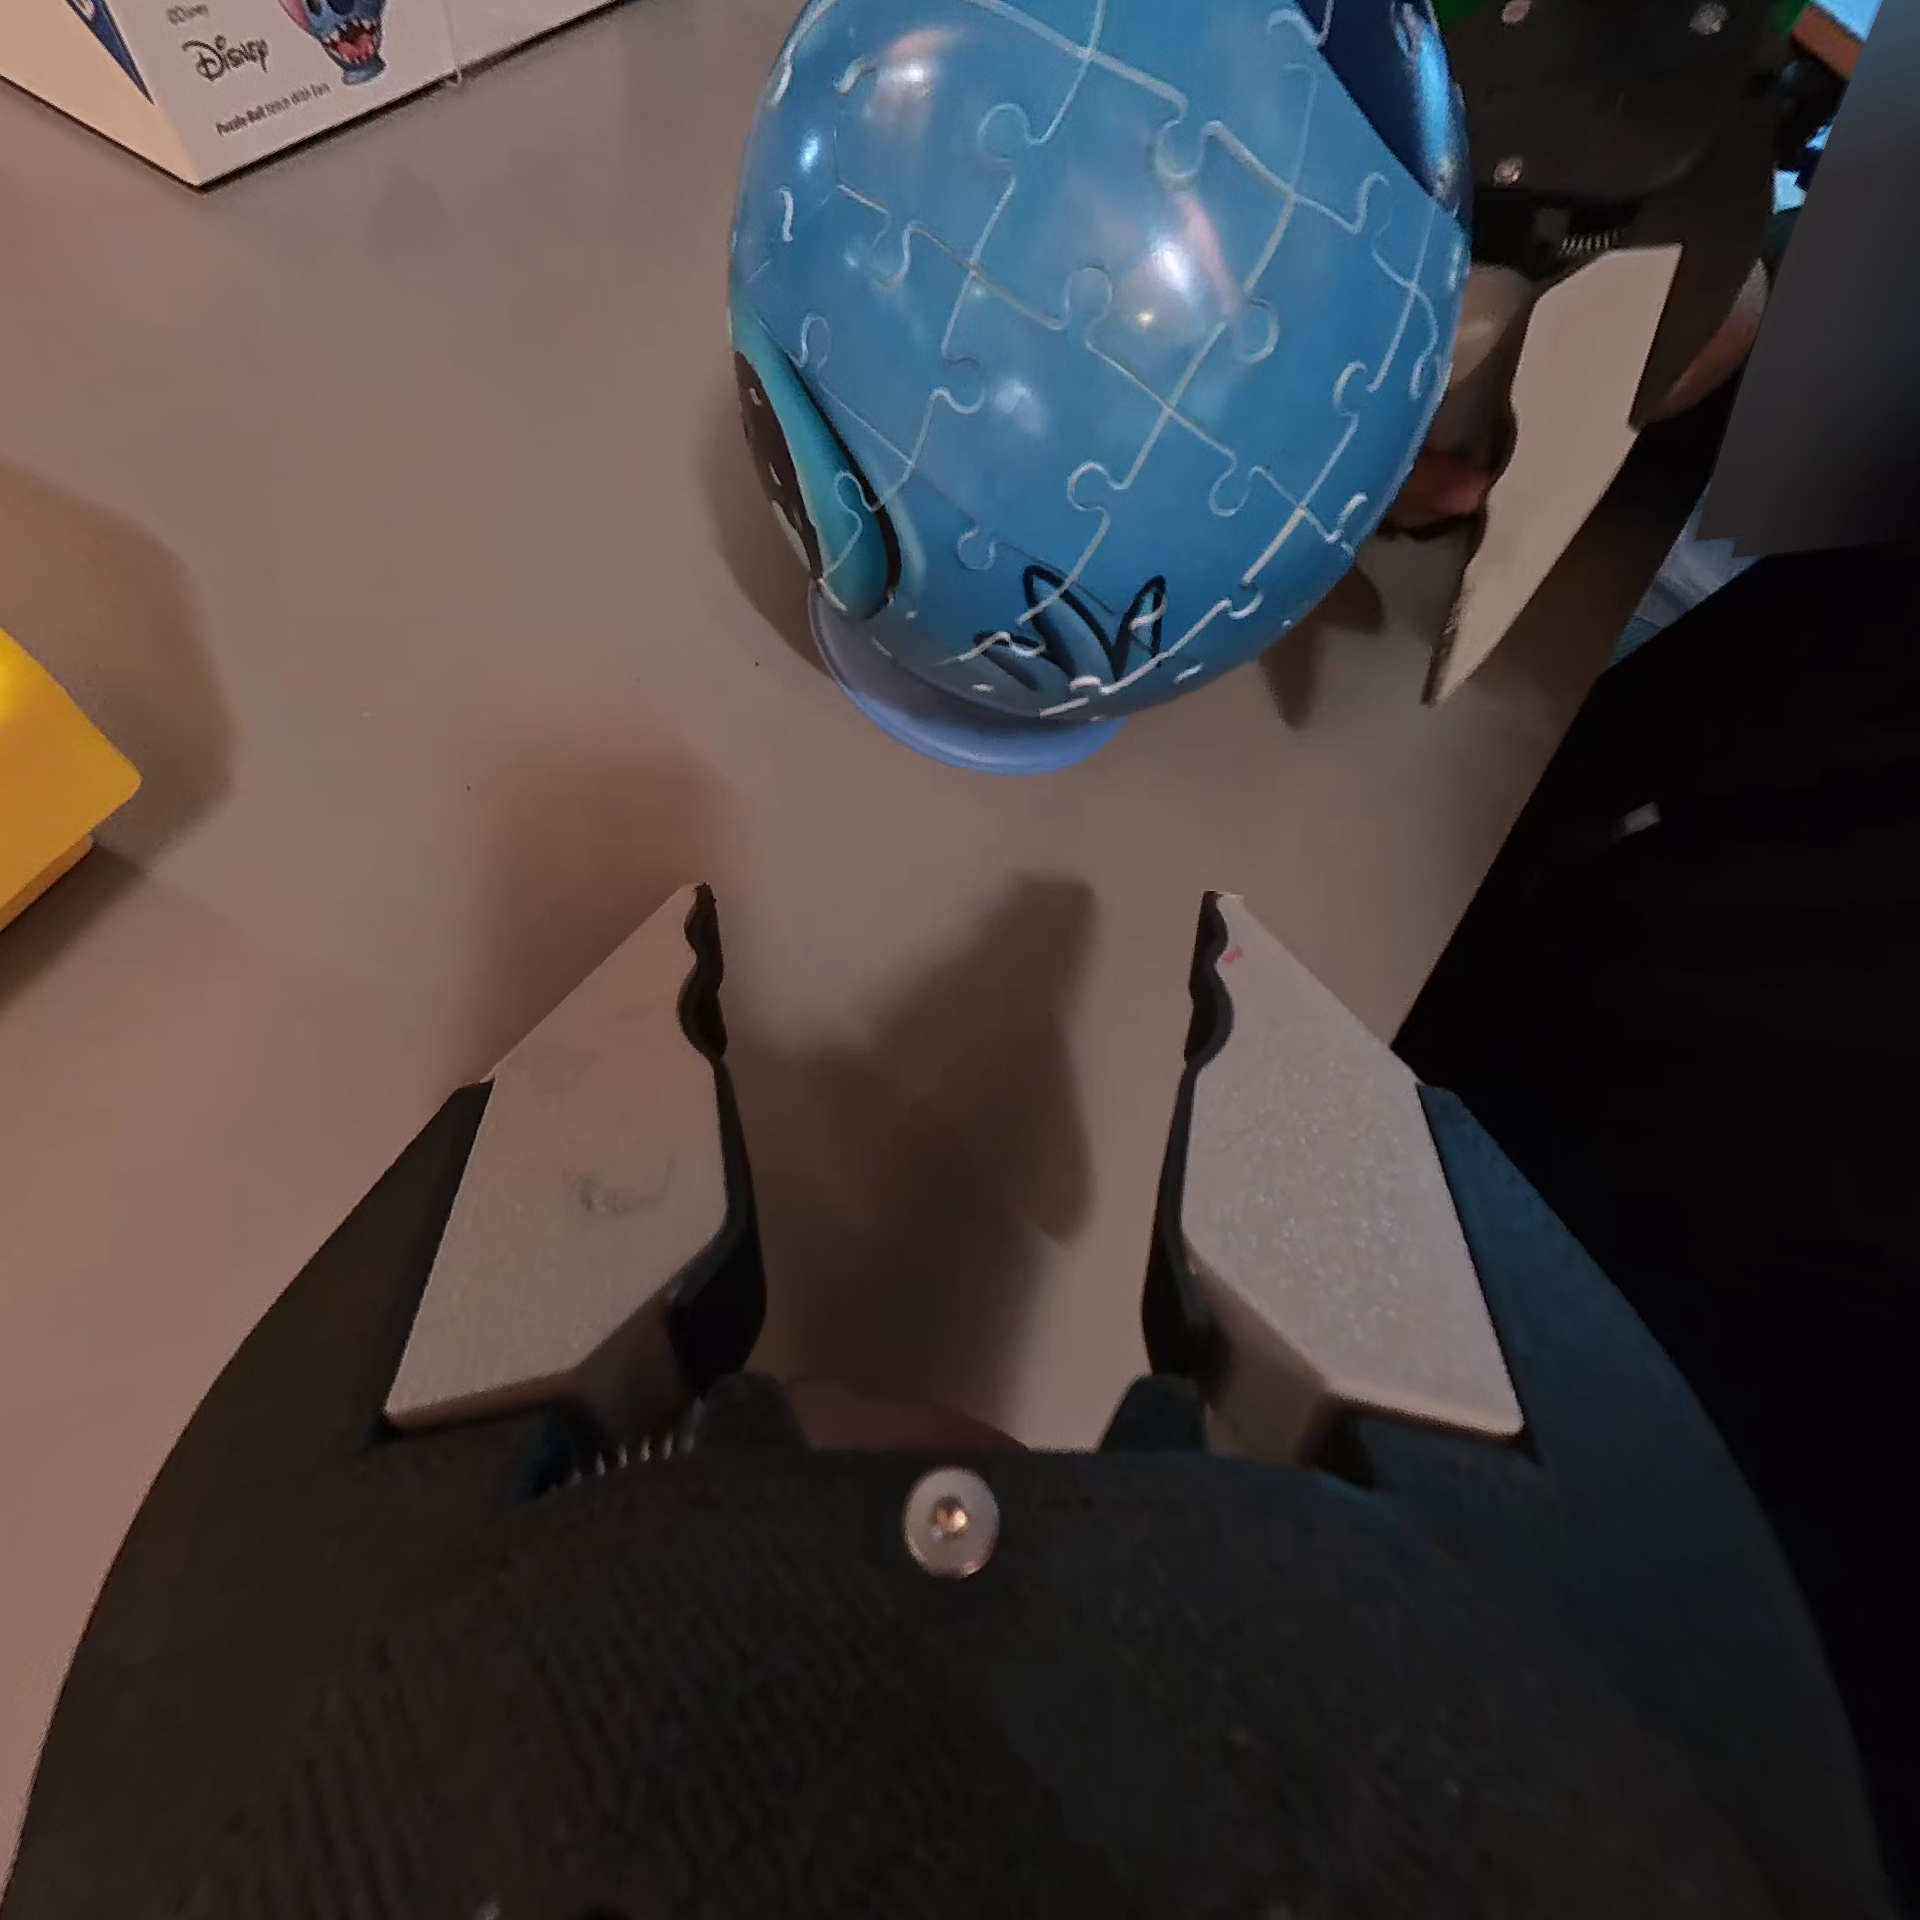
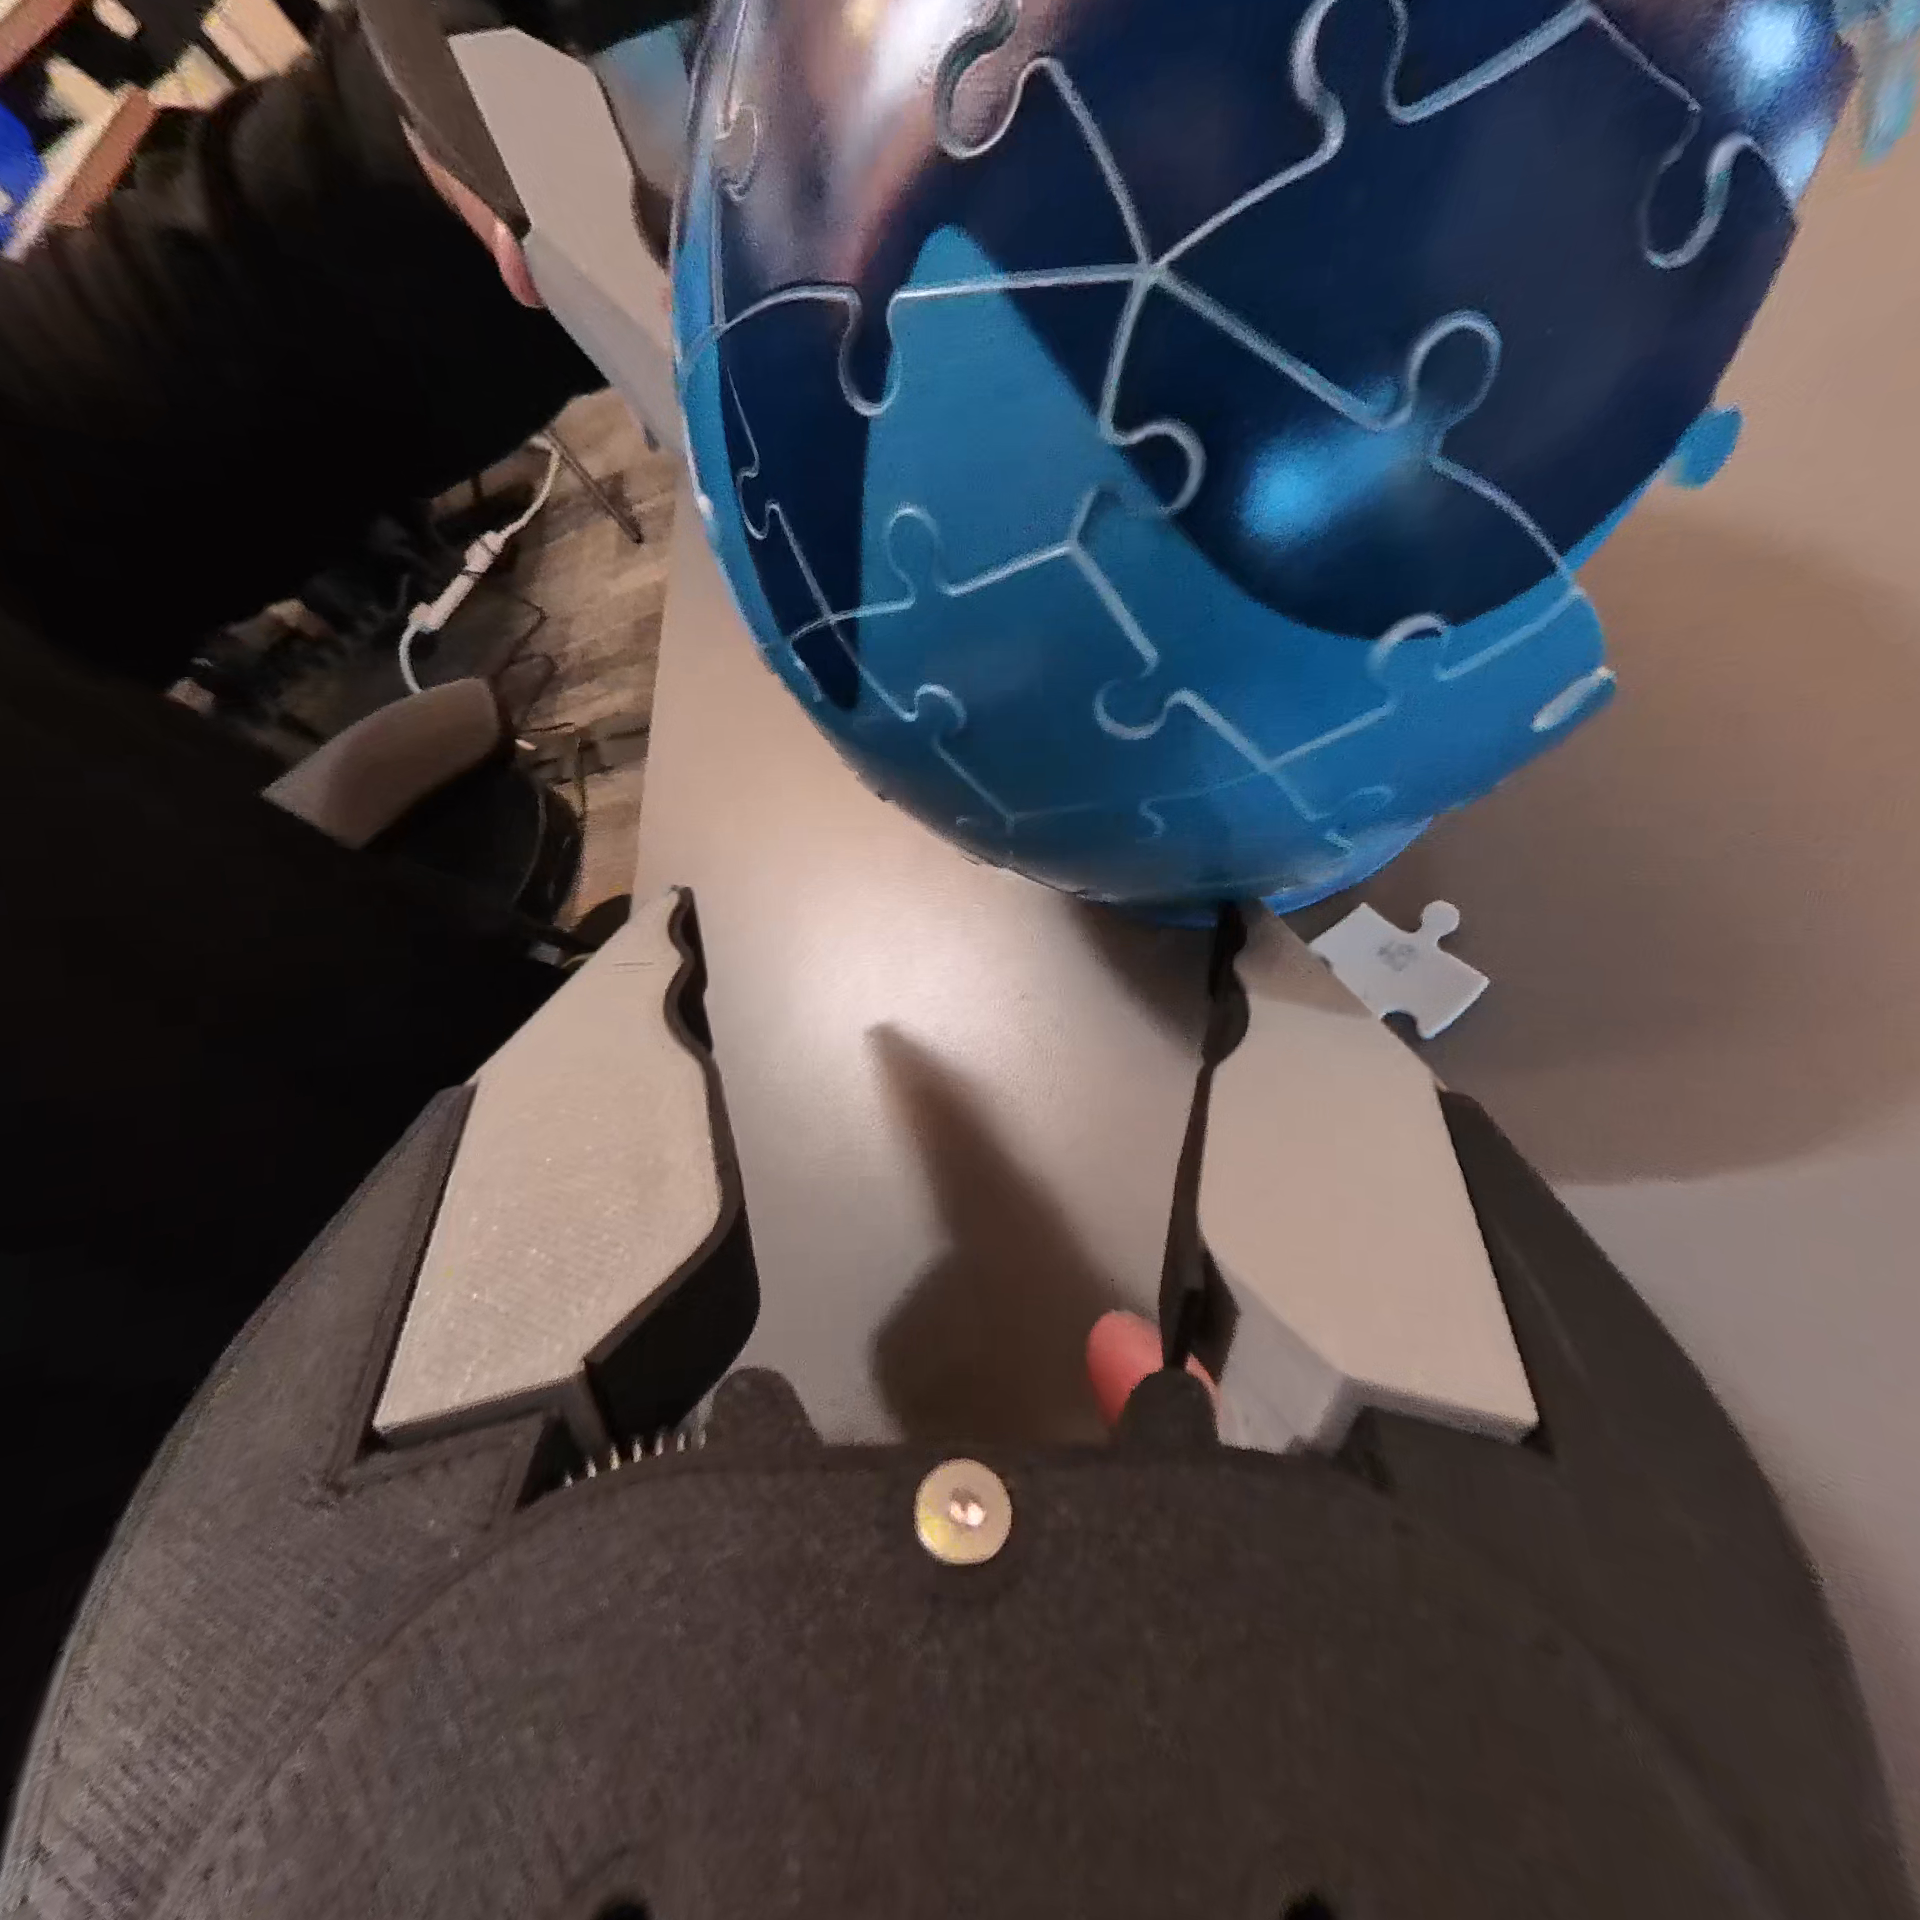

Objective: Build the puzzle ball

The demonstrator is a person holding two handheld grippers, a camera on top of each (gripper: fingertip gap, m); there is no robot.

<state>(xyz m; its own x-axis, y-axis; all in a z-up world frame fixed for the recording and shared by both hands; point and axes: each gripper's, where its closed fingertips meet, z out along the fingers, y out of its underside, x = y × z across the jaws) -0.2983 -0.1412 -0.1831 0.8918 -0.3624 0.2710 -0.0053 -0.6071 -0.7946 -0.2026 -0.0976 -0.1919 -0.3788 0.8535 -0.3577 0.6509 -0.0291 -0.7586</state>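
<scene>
The blue puzzle ball (image 1: pixel 1101 364) stands on a lilac ring stand (image 1: pixel 977 743) on the beige table. My left gripper (image 1: pixel 956 914) is open and empty, a short way in front of the ball. My right gripper (image 2: pixel 956 920) is open and empty, close under the ball (image 2: pixel 1143 468); its right fingertip (image 2: pixel 1236 935) reaches the ball's lower edge. The ball's right edge is jagged, with tabs sticking out (image 2: pixel 1704 447). A loose white puzzle piece (image 2: pixel 1397 966) lies face down just right of that finger. The right gripper also shows beyond the ball in the left wrist view (image 1: pixel 1538 447).
A white puzzle box (image 1: pixel 260 83) lies at the far left and a yellow object (image 1: pixel 42 790) at the left edge. The table edge (image 1: pixel 1475 935) runs along the right, with dark space beyond. A chair and cables (image 2: pixel 436 665) are on the floor past the edge.
</scene>
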